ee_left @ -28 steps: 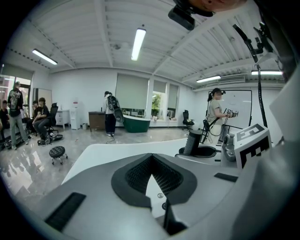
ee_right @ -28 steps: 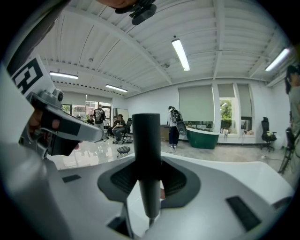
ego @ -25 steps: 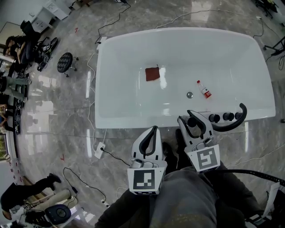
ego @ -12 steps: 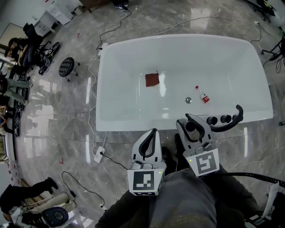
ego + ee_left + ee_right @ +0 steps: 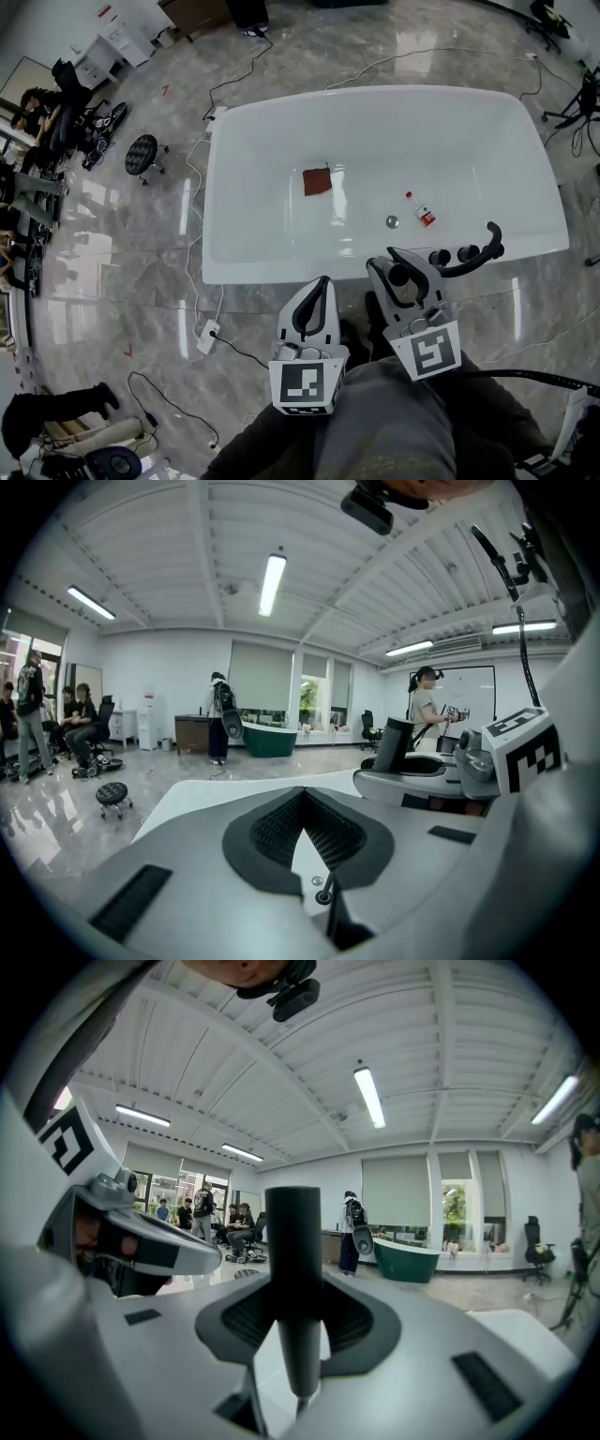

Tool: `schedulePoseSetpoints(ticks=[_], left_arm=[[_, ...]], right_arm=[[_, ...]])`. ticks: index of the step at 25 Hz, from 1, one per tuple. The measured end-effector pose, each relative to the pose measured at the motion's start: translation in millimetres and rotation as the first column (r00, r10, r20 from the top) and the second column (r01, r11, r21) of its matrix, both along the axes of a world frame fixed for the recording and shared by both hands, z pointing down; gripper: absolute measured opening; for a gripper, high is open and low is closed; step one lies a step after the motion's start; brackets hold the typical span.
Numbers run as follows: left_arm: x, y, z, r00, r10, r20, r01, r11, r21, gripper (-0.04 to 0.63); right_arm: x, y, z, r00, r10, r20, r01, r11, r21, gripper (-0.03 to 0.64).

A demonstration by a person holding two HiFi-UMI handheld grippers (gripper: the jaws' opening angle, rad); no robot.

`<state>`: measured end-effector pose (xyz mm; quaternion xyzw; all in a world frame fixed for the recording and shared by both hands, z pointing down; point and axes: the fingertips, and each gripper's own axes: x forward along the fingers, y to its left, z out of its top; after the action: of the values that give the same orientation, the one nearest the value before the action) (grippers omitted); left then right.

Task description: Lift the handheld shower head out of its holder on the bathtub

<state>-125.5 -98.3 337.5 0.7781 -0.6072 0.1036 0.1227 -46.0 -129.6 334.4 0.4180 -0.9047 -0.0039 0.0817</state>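
**Shower head pinched at the bathtub's near rim**

A white bathtub stands on a glossy grey marble floor in an open workshop. The left hand-held gripper is empty, its jaws pressed together. The right hand-held gripper pinches the curved black handheld shower head by its handle at the tub's near-right rim.

- The handheld shower head, a dark, round, stick-shaped handle, stands upright, clamped between the tongs of the right gripper at the near rim of the bathtub.
- The bathtub is white and glossy, a rounded rectangle.
- The holder is hidden by the gripper.
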Motion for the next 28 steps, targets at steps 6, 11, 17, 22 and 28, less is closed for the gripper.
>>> schedulePoseSetpoints(ticks=[6,11,17,22,28], left_arm=[[5.4,12.6,-8.7,1.000,0.017,0.010,-0.017,1.000,0.014,0.003],[8.4,17.9,-16.8,1.000,0.024,0.016,-0.024,0.999,0.040,0.003],[6.8,26.9,-21.6,0.999,0.030,0.017,-0.030,0.998,0.051,0.003],[5.5,33.0,-18.9,0.999,0.026,0.019,-0.027,0.998,0.061,0.003],[3.5,40.3,-21.3,0.999,0.032,0.017,-0.033,0.997,0.071,0.003]], right_arm=[[1.3,10.1,-14.0,1.000,0.004,0.012,-0.004,1.000,0.023,0.133],[1.1,17.3,-20.2,1.000,0.000,0.017,0.000,0.999,0.041,0.133],[-2.4,25.6,-24.2,1.000,0.000,0.011,0.000,0.999,0.051,0.133],[-2.5,31.0,-22.3,1.000,-0.001,0.008,0.000,0.998,0.058,0.133],[-5.3,37.8,-27.6,1.000,-0.001,0.003,0.001,0.997,0.079,0.133]])
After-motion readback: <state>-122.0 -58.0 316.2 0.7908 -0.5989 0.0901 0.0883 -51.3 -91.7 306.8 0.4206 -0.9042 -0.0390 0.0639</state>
